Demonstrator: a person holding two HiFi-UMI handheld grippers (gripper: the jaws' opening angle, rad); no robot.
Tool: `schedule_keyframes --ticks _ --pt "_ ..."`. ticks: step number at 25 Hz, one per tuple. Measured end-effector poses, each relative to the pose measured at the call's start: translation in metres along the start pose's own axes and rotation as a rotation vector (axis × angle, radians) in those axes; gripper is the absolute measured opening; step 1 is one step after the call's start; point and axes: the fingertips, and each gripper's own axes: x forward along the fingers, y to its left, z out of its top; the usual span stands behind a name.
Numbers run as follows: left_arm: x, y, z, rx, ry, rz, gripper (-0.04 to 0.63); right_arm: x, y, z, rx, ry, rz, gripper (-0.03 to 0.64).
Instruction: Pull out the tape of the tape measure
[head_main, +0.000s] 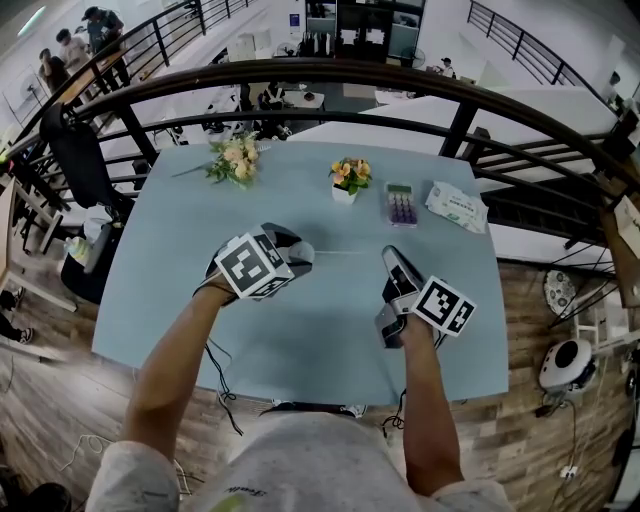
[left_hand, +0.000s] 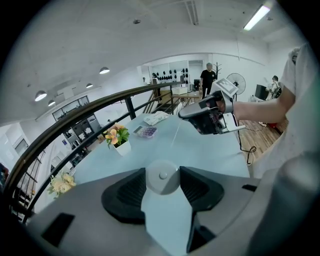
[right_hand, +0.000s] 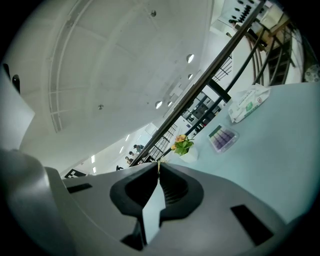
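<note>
Curved black railing (head_main: 330, 75) sweeps round the far side, and in front of it sits the pale blue table (head_main: 300, 340). Everything else lines up along its far edge, well apart from the grippers. There's a bouquet (head_main: 235, 160) lying flat towards the far left corner and a small white pot (head_main: 345, 194) holding orange and yellow flowers near the middle. Then come a calculator (head_main: 401, 204) with purple keys and a pack of wipes (head_main: 457, 206) towards the far right corner.

Over mid-table, the left gripper (head_main: 290, 250) is clamped on the round white tape measure (left_hand: 162, 176), one pad on each side of its case. A thin tape (head_main: 345, 252) runs straight across to the right gripper (head_main: 390, 256), whose jaws are pinched together on its yellowish tip.
</note>
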Motion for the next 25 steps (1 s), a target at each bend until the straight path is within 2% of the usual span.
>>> schedule_keyframes --ticks 16,20,25 --pt "-0.001 0.001 -0.001 0.003 0.003 0.01 0.212 -0.002 0.0 -0.003 -0.005 0.007 0.0 0.017" --pt "-0.004 0.01 -0.018 0.028 0.056 0.046 0.212 -0.008 -0.01 0.01 -0.001 -0.038 -0.044 0.015" --pt "-0.014 0.015 -0.022 -0.029 0.021 0.043 0.212 -0.016 -0.012 0.019 -0.01 -0.047 -0.038 0.015"
